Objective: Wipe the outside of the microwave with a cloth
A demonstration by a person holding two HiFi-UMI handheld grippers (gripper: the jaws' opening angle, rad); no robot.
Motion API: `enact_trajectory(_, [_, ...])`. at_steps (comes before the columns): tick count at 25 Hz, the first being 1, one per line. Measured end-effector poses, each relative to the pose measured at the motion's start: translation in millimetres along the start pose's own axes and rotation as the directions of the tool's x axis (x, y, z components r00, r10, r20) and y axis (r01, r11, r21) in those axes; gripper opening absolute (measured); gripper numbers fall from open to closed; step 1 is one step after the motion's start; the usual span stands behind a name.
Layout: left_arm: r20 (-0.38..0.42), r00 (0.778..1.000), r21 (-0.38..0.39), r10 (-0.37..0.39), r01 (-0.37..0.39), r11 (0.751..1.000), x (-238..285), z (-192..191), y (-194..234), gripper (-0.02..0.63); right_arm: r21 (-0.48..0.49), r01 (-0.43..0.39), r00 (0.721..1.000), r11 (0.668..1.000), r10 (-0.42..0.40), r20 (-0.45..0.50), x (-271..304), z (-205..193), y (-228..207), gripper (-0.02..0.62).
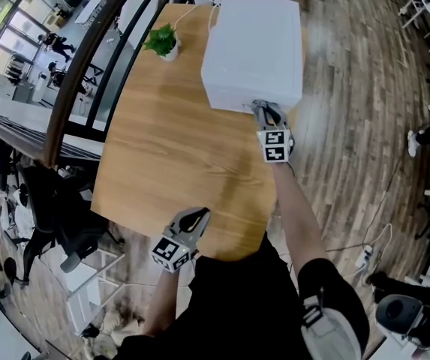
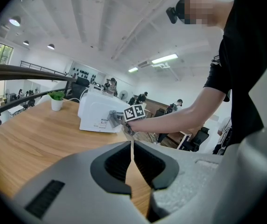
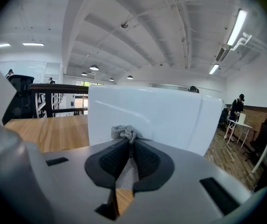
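The white microwave (image 1: 254,47) stands at the far end of the wooden table (image 1: 169,156). My right gripper (image 1: 266,112) is shut on a grey cloth (image 3: 124,133), held against the microwave's front face (image 3: 147,118) near its lower right part. From the left gripper view the microwave (image 2: 97,113) and the right gripper (image 2: 113,119) with its cloth show ahead. My left gripper (image 1: 196,217) hovers at the table's near edge, jaws shut with nothing between them.
A small potted plant (image 1: 162,42) sits on the table left of the microwave, and a white cable (image 1: 196,9) runs behind it. A dark railing (image 1: 79,73) borders the table's left side. Wood floor (image 1: 357,111) lies to the right.
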State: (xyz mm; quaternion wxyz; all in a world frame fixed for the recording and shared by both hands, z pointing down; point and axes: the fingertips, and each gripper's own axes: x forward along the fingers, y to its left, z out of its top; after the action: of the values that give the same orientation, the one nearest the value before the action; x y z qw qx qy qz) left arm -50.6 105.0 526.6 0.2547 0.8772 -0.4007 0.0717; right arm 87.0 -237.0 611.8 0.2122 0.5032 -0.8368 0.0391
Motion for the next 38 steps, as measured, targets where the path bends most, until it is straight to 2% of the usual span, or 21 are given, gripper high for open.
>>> enact_trajectory(38, [0.028,0.994,-0.076,0.106,-0.104,0.992,-33,-27,27,0.018,-0.095,-0.188,0.979,0.978,0.194,0.056,64,52,120,0.028])
